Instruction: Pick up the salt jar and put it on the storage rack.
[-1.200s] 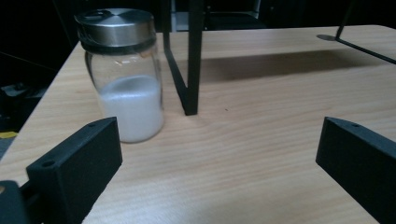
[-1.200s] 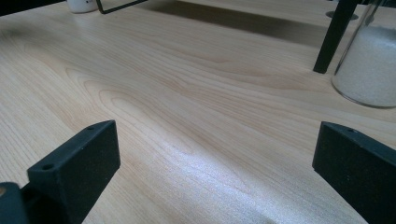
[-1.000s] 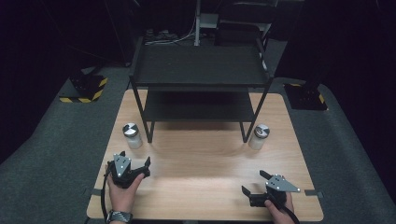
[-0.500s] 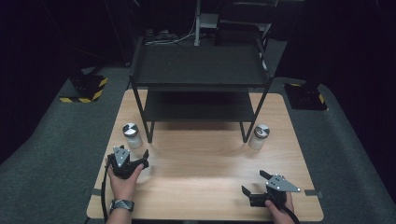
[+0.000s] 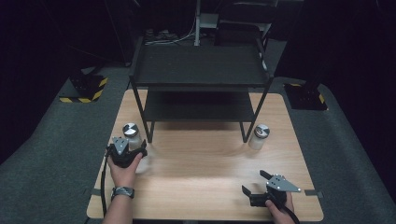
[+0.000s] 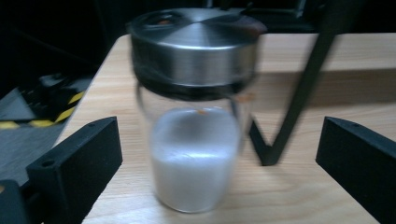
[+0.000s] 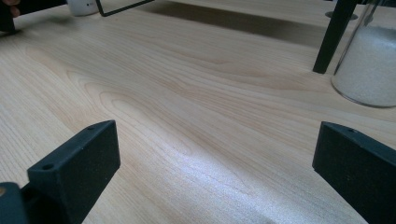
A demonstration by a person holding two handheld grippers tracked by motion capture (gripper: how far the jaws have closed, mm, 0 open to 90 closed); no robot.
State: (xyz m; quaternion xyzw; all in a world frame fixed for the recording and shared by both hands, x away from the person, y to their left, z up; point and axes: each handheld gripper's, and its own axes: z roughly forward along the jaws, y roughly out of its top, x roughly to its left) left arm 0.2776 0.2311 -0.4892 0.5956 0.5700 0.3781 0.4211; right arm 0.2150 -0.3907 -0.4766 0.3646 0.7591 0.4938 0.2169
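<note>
A wooden table (image 5: 205, 186) with a black two-shelf rack (image 5: 198, 70) at the far half. Two glass jars with shiny metal lids and white powder inside, both upright on the table. Left jar (image 5: 131, 135) just beside the rack's front left leg (image 5: 142, 114). Right jar (image 5: 259, 136) just beside the rack's front right leg (image 5: 254, 116).

Left gripper (image 5: 125, 151) in the left hand (image 5: 124, 172), right up at the left jar. Jaws wide open, one on each side of the jar (image 6: 194, 112), not touching the glass. Nothing held. Jar a bit blurry in the left gripper view, about half full of white powder. Black rack leg (image 6: 299, 93) just behind it to the right.

Right gripper (image 5: 264, 189) in the right hand (image 5: 279, 207), low near the front right corner of the table, well apart from both jars. Jaws wide open, holding nothing, only bare wood (image 7: 187, 116) between them. Right jar (image 7: 369, 60) farther off at the top right of the right gripper view, beside a black leg (image 7: 332, 37).

Grey floor (image 5: 51, 140) around the table, with yellow and black striped blocks (image 5: 86, 91) at the left.
</note>
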